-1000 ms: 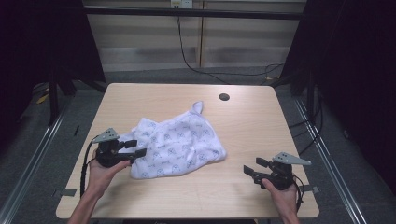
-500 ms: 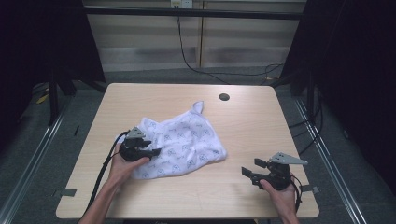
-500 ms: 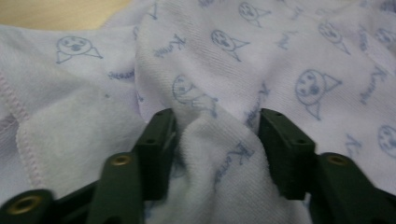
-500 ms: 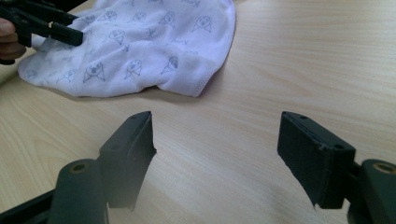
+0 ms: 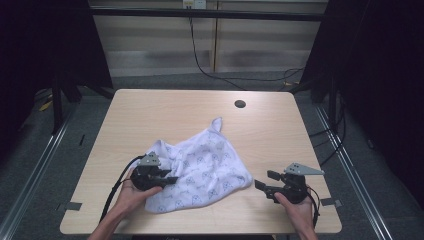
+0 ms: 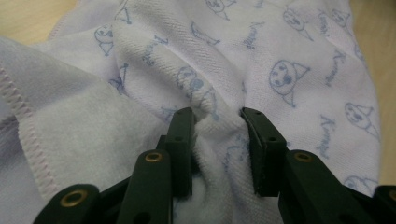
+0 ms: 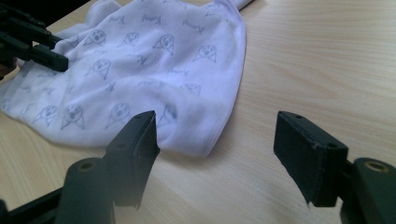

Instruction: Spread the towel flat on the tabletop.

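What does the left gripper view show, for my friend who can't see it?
The left hand-held gripper has just been closing its two black jaws on a bunched fold of a white cloth printed with little blue faces. A stitched hem runs at the left, over a pale wooden table.

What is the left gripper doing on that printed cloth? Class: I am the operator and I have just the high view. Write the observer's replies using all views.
Observer: In the left gripper view, the left gripper has a raised fold of the cloth bunched between its fingers, which have just been closing.
Operator: And the right gripper?
Observer: The right gripper stands open, touching nothing. The cloth's edge and the bare table lie ahead of it.
Operator: Any detail on the cloth?
Observer: A pink stitched hem is turned up beside the pinched fold.
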`<state>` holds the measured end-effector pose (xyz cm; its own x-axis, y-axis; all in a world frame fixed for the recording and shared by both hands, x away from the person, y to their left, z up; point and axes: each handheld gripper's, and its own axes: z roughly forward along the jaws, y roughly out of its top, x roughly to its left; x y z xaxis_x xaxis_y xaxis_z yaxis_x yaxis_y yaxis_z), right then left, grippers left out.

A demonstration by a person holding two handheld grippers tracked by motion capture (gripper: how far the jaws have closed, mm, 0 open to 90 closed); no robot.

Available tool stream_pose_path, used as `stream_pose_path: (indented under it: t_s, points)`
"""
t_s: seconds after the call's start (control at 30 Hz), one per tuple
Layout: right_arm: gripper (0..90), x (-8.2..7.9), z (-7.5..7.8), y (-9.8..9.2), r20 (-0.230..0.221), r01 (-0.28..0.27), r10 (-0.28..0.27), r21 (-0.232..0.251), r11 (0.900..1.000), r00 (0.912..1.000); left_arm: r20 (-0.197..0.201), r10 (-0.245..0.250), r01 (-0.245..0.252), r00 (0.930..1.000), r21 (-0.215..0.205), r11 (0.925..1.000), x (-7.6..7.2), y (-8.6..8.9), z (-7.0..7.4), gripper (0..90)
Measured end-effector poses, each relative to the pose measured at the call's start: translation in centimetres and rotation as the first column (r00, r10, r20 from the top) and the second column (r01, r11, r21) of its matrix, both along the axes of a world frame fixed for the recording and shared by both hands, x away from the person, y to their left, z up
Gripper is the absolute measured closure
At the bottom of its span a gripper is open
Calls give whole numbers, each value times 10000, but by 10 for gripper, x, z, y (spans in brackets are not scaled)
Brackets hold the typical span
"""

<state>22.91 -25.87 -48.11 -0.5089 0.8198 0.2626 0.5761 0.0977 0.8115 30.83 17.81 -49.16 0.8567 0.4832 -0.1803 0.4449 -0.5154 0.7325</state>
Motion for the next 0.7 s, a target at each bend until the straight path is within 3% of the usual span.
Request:
stream_pose_path:
  t_s: [0.23, 0.33, 0.4, 0.5, 0.57, 0.6, 0.63, 0.67, 0.7]
  points:
    - [394, 7, 4, 13, -35, -597, 597, 168, 9981, 9982, -292, -642, 649, 9975, 235, 9976, -22, 2, 11, 660]
    - [412, 19, 7, 25, -108, -948, 948, 28, 9955, 9954, -455, -539, 520, 9975, -414, 9978, -24, 11, 16, 621]
    - [417, 24, 7, 30, -71, -1163, 1163, -65, 9932, 9932, -393, -477, 458, 9981, -466, 9979, -23, 14, 17, 566]
    - [395, 53, -1, 51, -406, -1458, 1443, -362, 9886, 9887, -521, 212, -271, 9984, -1151, 9930, -10, 29, 24, 485]
    - [369, 68, -7, 59, -605, -1586, 1555, -492, 9861, 9860, -420, 736, -781, 9964, -1202, 9897, -4, 36, 28, 440]
    - [341, 74, -11, 63, -671, -1488, 1452, -532, 9874, 9871, -420, 736, -781, 9964, -1202, 9897, -4, 36, 28, 436]
    - [331, 80, -15, 65, -725, -1496, 1456, -530, 9873, 9867, -399, 1320, -1369, 9904, -1669, 9764, 1, 42, 29, 436]
    - [332, 85, -18, 68, -811, -1447, 1398, -580, 9878, 9869, -382, 1352, -1396, 9901, -1601, 9772, 5, 44, 28, 437]
    - [332, 89, -22, 70, -862, -1337, 1275, -702, 9885, 9881, -118, 1599, -1600, 9871, -1377, 9775, 7, 45, 26, 443]
